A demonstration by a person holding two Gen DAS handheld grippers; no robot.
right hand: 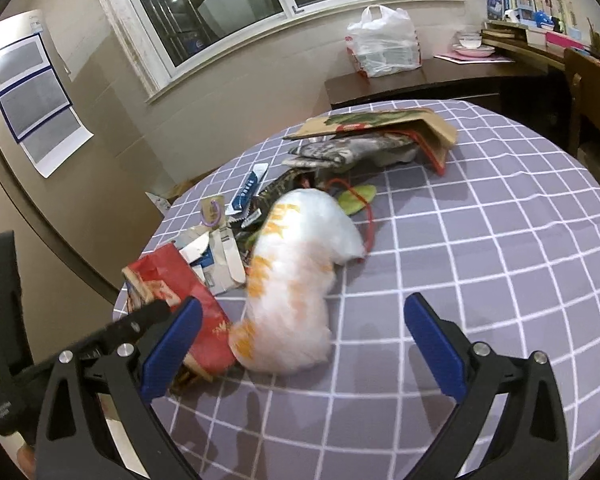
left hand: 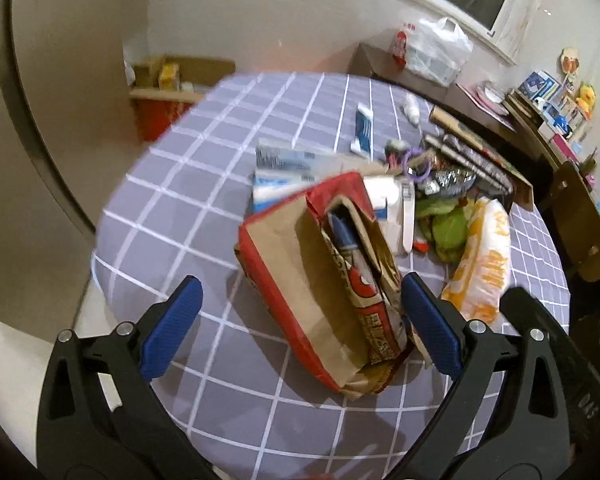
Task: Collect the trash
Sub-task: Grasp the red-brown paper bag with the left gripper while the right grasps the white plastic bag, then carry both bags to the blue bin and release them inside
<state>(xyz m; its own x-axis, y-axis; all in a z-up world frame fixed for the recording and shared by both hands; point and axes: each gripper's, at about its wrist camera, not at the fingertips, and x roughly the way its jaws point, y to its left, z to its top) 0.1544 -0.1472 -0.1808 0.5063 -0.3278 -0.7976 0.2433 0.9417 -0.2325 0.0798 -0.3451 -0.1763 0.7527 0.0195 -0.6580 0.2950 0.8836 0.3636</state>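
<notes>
A red and brown paper bag (left hand: 324,280) stuffed with wrappers lies on the round table, and my left gripper (left hand: 302,324) stands open around its near end, the right finger (left hand: 432,320) against its side. A white and orange plastic bag (right hand: 296,280) lies just ahead of my open right gripper (right hand: 302,344), with nothing between the fingers. In the right wrist view the paper bag (right hand: 188,300) sits left of the plastic bag, with the left gripper's black frame (right hand: 132,324) beside it. Behind them lie a torn white carton (right hand: 216,260), green wrappers (right hand: 356,198), a blue sachet (right hand: 248,192) and flattened cardboard (right hand: 380,124).
The table wears a purple checked cloth (right hand: 500,240). Tissue packs (left hand: 288,168) lie behind the paper bag. A dark side table holds a white plastic bag (right hand: 384,44). A wooden chair (left hand: 580,220) stands at the table's right edge, and cardboard boxes (left hand: 168,76) sit by the wall.
</notes>
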